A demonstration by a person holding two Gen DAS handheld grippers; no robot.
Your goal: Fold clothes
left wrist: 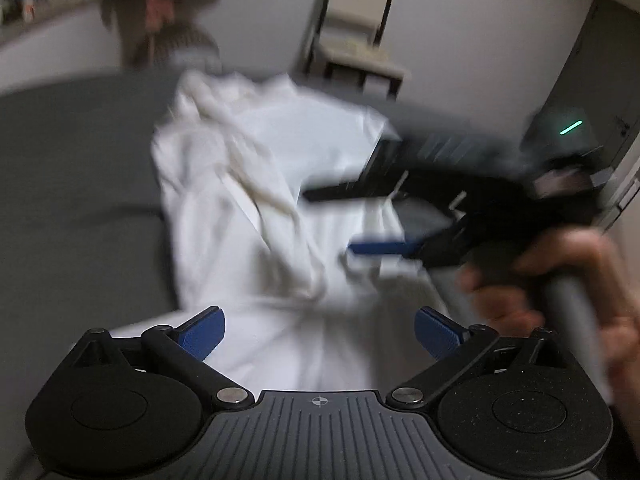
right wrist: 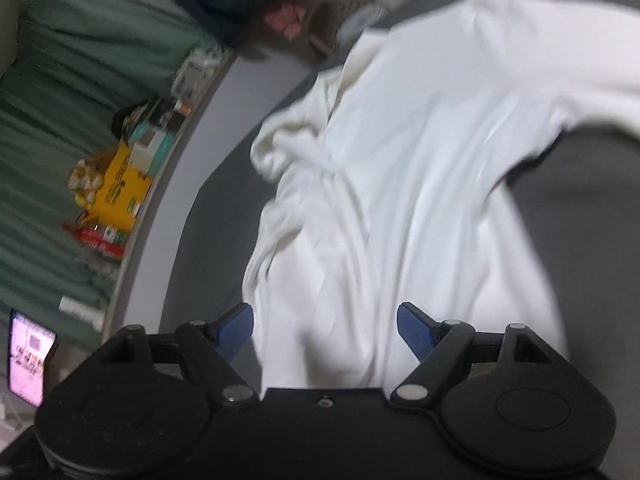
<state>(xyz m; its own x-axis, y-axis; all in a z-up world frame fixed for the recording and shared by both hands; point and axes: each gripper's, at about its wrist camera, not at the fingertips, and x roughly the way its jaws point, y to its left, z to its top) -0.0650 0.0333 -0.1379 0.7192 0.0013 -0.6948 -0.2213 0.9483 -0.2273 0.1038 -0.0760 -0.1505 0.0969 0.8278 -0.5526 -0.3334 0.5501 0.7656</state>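
A white long-sleeved garment [left wrist: 256, 184] lies rumpled on a grey surface [left wrist: 72, 184]; it also shows in the right wrist view [right wrist: 420, 168], with one sleeve stretched to the upper right. My left gripper [left wrist: 320, 336] is open and empty, its blue pads wide apart over the garment's near edge. My right gripper [right wrist: 325, 330] is open and empty above the garment's lower part. In the left wrist view the right gripper [left wrist: 348, 222] comes in from the right over the garment, blurred, held by a hand [left wrist: 560, 280].
A grey wall with a shelf of boxes, among them a yellow box [right wrist: 120, 188], and a green curtain [right wrist: 60, 100] stand at the left. A lit phone screen [right wrist: 30, 364] is at lower left. A pale cabinet [left wrist: 360, 28] and a door [left wrist: 592, 80] stand behind the surface.
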